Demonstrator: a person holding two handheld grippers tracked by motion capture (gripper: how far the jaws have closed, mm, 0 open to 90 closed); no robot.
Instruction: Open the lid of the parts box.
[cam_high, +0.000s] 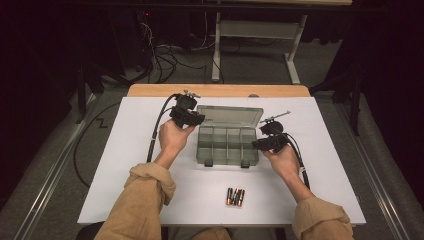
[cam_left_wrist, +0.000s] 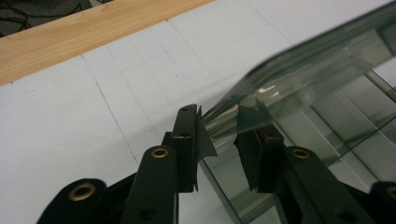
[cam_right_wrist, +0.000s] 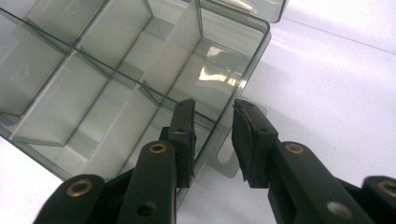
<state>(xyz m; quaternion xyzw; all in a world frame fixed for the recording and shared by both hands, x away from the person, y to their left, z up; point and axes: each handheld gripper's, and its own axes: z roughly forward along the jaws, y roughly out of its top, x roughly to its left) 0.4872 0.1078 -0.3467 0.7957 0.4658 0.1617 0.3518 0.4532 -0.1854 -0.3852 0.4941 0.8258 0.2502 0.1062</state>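
White sheeting covers the desk (cam_high: 150, 195), with a strip of bare wood along its far edge at the top of the high view and dark floor, cables and a second table's legs beyond. One clear compartment box (cam_high: 227, 145) sits at the centre of that frame with its lid (cam_high: 231, 116) swung back toward the far edge; four front compartments can be counted in it, and the row behind is too dim to count. Wide bare room lies to the left, to the right and along the near edge, where a small cluster of batteries (cam_high: 235, 196) lies below the box, about four, their labels too small to read. Two grippers work at the box. The left gripper (cam_left_wrist: 218, 140), at the box's upper left corner in the high view, has its fingers either side of the edge of the tilted lid; whether the pads press on it I cannot tell. The right gripper (cam_right_wrist: 212, 135), at the box's right side, straddles the near right corner wall beside a latch tab (cam_right_wrist: 229, 161), its fingers parted and clear of the plastic, released. No writing is readable anywhere.
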